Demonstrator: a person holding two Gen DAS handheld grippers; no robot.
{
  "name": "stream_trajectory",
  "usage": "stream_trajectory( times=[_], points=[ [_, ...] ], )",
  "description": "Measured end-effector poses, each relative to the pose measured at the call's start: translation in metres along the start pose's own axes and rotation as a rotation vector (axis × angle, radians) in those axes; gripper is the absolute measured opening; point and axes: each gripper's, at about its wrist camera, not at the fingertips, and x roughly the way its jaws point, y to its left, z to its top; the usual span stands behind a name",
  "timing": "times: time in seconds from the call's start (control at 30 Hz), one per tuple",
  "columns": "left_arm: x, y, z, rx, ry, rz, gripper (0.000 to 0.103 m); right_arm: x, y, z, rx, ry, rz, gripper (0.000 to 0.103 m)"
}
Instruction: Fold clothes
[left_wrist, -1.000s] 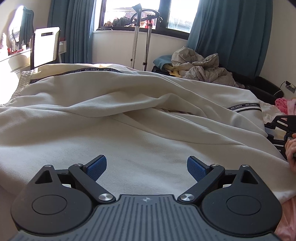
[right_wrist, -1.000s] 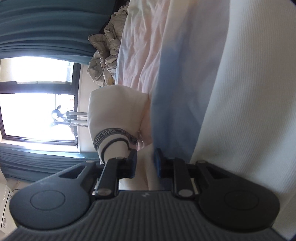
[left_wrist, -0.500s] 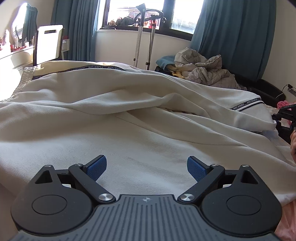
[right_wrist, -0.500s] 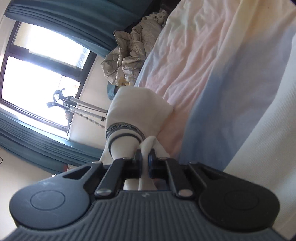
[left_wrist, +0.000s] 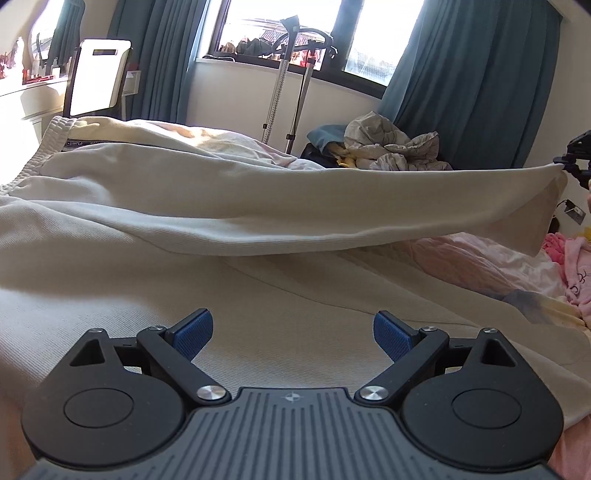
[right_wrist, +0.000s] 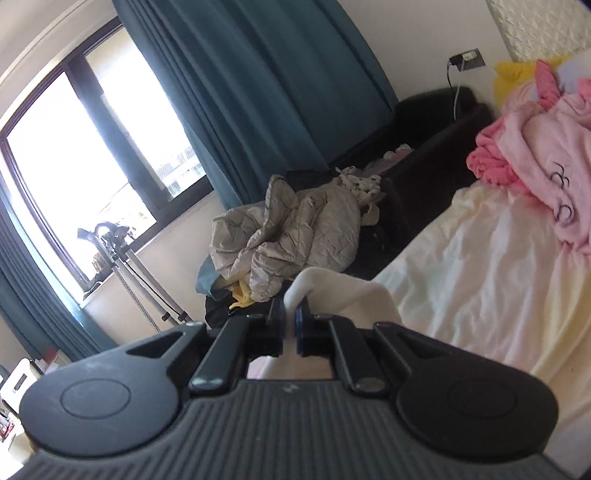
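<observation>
Left gripper (left_wrist: 292, 332) released, blue pads (left_wrist: 192, 333) spread wide, nothing between them; hovers low over cream garment (left_wrist: 122, 266) spread on bed just ahead and beneath. Sleeve (left_wrist: 332, 206) of garment stretched taut in air across view ahead of left claw, running to far right where right gripper (left_wrist: 576, 162) is seen at its end. Right gripper (right_wrist: 290, 321) clenched on sleeve cuff (right_wrist: 332, 291), cloth bunched just past fingertips. Pink-yellow bedsheet (right_wrist: 480, 295) right of right claw, pink clothes (right_wrist: 535, 147) far right, grey jacket heap (right_wrist: 291, 229) ahead, teal curtains (right_wrist: 258, 92) beyond.
</observation>
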Motion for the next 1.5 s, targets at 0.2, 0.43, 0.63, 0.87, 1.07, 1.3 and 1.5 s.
stream_trajectory(
  times=[0.2, 0.43, 0.63, 0.87, 1.07, 1.3, 1.5],
  points=[
    [0.001, 0.007, 0.005, -0.062, 0.006, -0.031, 0.095, -0.035, 0.006, 0.001, -0.103, -0.259, 0.07, 0.006],
    [0.001, 0.013, 0.004, -0.078, 0.03, -0.042, 0.095, -0.055, -0.163, -0.101, 0.246, -0.003, -0.231, 0.007],
    [-0.008, 0.016, 0.005, -0.077, 0.013, -0.024, 0.095, -0.058, -0.217, -0.165, 0.321, 0.145, -0.274, 0.008],
    [-0.017, 0.021, 0.01, -0.096, 0.004, 0.0, 0.095, -0.105, -0.192, -0.165, 0.261, 0.13, -0.225, 0.023],
    [-0.038, 0.037, 0.017, -0.148, -0.022, 0.022, 0.095, -0.161, -0.185, -0.162, 0.235, 0.082, -0.264, 0.034],
    [-0.099, 0.081, 0.056, -0.191, -0.207, 0.17, 0.095, -0.192, -0.195, -0.169, 0.334, 0.14, -0.329, 0.036],
    [-0.143, 0.146, 0.059, -0.418, -0.234, 0.248, 0.095, -0.21, -0.2, -0.172, 0.389, 0.132, -0.36, 0.04]
  ],
)
